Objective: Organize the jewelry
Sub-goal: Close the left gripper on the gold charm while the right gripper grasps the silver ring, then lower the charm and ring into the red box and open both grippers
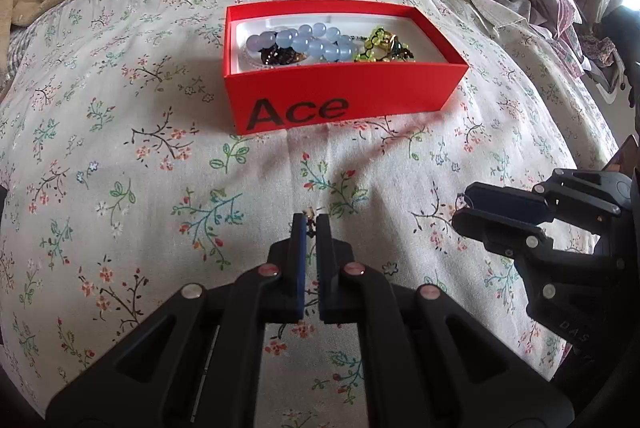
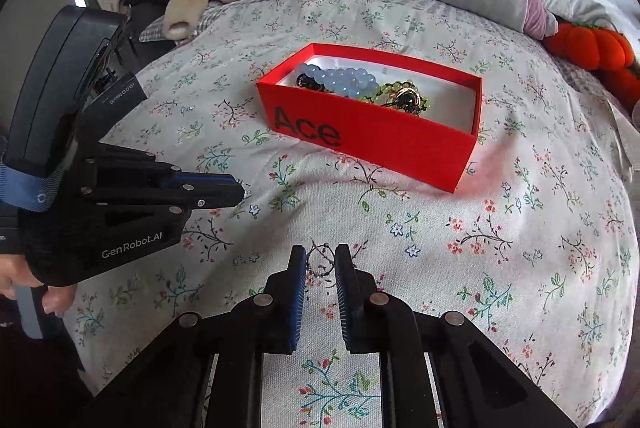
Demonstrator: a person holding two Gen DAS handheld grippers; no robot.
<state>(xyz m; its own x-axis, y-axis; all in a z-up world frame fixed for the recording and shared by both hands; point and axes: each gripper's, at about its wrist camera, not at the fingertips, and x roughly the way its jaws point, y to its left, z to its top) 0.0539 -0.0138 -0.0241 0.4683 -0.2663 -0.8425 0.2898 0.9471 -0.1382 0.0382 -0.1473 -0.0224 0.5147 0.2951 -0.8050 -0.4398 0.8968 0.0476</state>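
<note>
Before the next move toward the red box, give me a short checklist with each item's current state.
1. Left gripper shut on a small dark jewelry piece: ok.
2. Thin chain between right gripper fingers: ok.
3. Chain firmly pinched: cannot tell.
4. Red box open on top: ok.
5. Free room in box beside blue bead bracelet: ok, far end bare.
6. Floral bedspread path to box unobstructed: ok.

Soft daylight, sharp centre, heavy fisheye bend at your edges

You get even daylight on the floral bedsheet (image 1: 120, 132); a blown-out white patch glares at the left wrist view's far right edge, the red box (image 1: 340, 100) tints the sheet beside it pink, faint shadows lie ahead of the fingers, and black vignette rings both warped frames
</note>
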